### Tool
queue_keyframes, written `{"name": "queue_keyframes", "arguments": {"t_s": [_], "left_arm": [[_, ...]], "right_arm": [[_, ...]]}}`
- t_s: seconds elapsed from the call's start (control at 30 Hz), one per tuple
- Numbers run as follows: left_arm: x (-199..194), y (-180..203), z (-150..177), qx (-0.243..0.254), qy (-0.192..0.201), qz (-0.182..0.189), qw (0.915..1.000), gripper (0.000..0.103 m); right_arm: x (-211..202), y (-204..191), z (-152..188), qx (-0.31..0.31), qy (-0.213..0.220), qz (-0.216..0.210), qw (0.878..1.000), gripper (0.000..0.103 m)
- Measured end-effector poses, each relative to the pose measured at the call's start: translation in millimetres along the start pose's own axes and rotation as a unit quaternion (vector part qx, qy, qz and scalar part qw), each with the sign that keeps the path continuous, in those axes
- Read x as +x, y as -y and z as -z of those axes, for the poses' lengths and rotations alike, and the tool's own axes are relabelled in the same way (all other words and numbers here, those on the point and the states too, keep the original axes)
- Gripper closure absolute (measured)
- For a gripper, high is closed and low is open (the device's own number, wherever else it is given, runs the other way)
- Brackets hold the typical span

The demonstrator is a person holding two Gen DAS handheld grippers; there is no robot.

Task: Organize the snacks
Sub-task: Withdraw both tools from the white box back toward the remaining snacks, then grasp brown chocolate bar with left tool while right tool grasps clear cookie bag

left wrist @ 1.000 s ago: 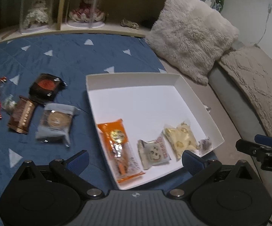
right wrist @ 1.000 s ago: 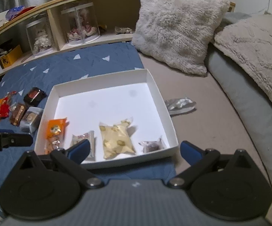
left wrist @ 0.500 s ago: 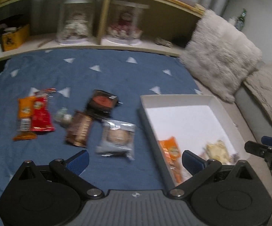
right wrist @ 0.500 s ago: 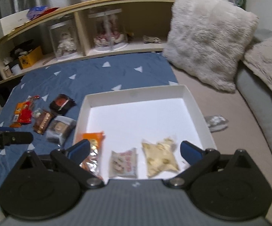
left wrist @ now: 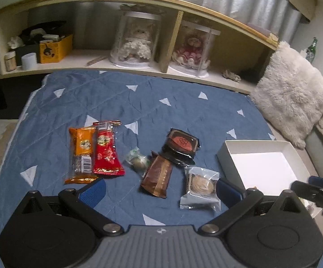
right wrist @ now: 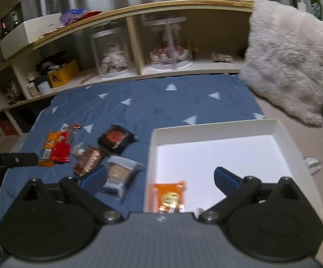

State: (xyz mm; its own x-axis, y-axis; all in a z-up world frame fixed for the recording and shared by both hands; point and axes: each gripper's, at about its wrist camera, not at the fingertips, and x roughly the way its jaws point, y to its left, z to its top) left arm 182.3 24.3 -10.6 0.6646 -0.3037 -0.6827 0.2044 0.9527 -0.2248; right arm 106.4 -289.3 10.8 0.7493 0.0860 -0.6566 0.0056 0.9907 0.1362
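Observation:
Several wrapped snacks lie on the blue quilt (left wrist: 139,102): an orange packet (left wrist: 82,154), a red packet (left wrist: 106,154), a small green-wrapped ball (left wrist: 138,162), a brown bar (left wrist: 158,177), a black round-cake pack (left wrist: 181,145) and a clear-wrapped biscuit (left wrist: 201,187). To their right stands a white box (left wrist: 262,163). My left gripper (left wrist: 161,189) hangs open above the brown bar and the biscuit, holding nothing. My right gripper (right wrist: 160,178) is open over the near left corner of the white box (right wrist: 273,129), where an orange packet (right wrist: 169,197) lies inside.
A wooden shelf (left wrist: 139,64) with two doll cases (left wrist: 134,42) runs along the far side. A fluffy pillow (left wrist: 293,98) leans at the right. A crumpled wrapper (right wrist: 311,164) lies on the grey couch beyond the box.
Both grippers have swung left, away from the box's snacks and towards the loose packets on the quilt. The left view now centres on those packets. Both stay open.

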Motion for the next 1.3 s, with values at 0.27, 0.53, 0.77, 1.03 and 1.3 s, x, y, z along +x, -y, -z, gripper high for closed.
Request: {"name": "queue_keyframes", "arguments": {"t_s": [0.27, 0.53, 0.77, 1.03, 1.3], "left_arm": [[30, -7, -2, 0.044, 0.034, 0.02, 0.9983, 0.0], [74, -8, -8, 0.084, 0.008, 0.032, 0.9959, 0.0], [118, -4, -1, 0.117, -0.045, 0.046, 0.9911, 0.003], [147, 1, 6, 0.128, -0.071, 0.033, 0.9887, 0.029], [158, 8, 17, 0.156, -0.078, 0.008, 0.9846, 0.04]], "right_arm": [[41, -34, 8, 0.014, 0.003, -0.043, 0.999, 0.001], [88, -49, 22, -0.021, -0.016, -0.078, 0.997, 0.018], [118, -57, 36, -0.074, -0.058, -0.081, 0.992, 0.03], [135, -67, 47, -0.158, -0.074, -0.079, 0.982, 0.056], [131, -62, 50, -0.181, -0.088, -0.081, 0.976, 0.089]]}}
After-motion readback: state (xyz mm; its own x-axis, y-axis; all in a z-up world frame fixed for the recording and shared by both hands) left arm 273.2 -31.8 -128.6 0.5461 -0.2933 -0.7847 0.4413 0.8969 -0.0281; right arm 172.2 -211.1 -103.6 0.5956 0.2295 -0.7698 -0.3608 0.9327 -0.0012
